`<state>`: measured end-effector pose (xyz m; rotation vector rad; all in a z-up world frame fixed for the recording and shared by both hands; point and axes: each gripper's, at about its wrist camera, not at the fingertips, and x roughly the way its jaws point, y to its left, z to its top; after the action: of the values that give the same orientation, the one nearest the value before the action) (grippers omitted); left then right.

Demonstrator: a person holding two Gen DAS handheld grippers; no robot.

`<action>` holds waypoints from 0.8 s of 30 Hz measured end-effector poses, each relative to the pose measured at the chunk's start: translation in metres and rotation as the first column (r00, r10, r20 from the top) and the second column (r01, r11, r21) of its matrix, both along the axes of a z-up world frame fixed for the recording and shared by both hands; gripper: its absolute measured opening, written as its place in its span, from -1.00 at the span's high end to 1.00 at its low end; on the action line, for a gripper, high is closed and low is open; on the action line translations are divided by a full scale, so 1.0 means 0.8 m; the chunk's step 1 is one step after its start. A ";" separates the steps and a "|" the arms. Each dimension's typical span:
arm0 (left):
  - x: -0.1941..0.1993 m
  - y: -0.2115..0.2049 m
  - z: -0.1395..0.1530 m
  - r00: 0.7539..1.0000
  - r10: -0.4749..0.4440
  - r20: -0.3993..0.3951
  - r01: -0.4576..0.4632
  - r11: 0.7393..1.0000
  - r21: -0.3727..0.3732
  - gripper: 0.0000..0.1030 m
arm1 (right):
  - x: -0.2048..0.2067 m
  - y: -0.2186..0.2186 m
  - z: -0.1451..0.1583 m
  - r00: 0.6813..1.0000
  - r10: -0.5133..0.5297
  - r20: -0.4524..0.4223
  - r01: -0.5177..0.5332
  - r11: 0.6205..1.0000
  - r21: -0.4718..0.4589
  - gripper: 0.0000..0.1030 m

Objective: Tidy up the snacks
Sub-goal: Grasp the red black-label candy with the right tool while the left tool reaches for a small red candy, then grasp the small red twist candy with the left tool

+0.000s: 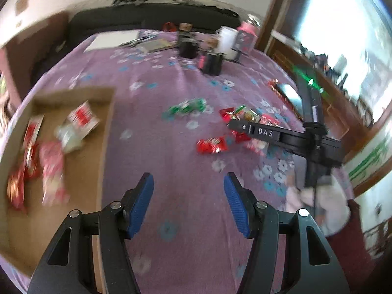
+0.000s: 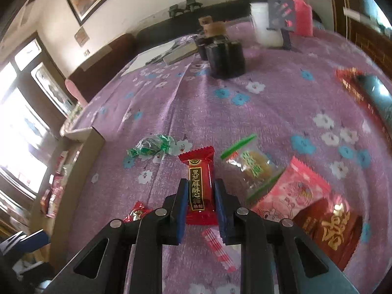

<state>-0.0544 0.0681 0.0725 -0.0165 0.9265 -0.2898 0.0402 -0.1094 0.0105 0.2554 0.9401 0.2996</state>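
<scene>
My left gripper [image 1: 188, 183] is open and empty above the purple flowered cloth, just right of a cardboard box [image 1: 98, 152] that holds several red, pink and white snack packs [image 1: 52, 169]. My right gripper [image 2: 199, 186] is shut on a red candy packet with gold characters [image 2: 200, 178]. Loose snacks lie around it: a green-wrapped candy [image 2: 152, 145], a clear pack with green edges [image 2: 252, 166], a pink pack [image 2: 294, 191], a dark red pack [image 2: 328, 227]. In the left wrist view the right gripper [image 1: 247, 125] reaches in from the right over these snacks.
Black jars with cork lids [image 2: 225, 56], a white container [image 2: 265, 24] and a pink bottle [image 2: 300, 12] stand at the far end of the table. Papers and a book [image 2: 171, 51] lie far left. A red tray [image 2: 367, 98] sits at the right edge.
</scene>
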 end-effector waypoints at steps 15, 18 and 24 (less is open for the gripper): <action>0.069 -0.095 -0.064 0.971 -0.239 0.000 0.228 0.926 0.300 -0.13 | 0.006 -0.021 -0.001 0.998 -0.019 -0.054 0.025 0.993 0.112 0.56; 0.073 -0.096 -0.064 0.970 -0.242 -0.027 0.241 0.936 0.258 0.63 | 0.005 -0.022 0.000 0.998 -0.022 -0.051 0.028 0.994 0.109 0.56; 0.060 -0.087 -0.052 0.977 -0.215 -0.012 0.212 0.952 0.222 0.78 | 0.001 -0.023 0.002 0.999 -0.031 -0.029 0.034 0.994 0.103 0.57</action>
<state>-0.0063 -0.0018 0.0306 0.2936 0.9456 -0.3848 0.0406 -0.1275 0.0121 0.3704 0.9477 0.3155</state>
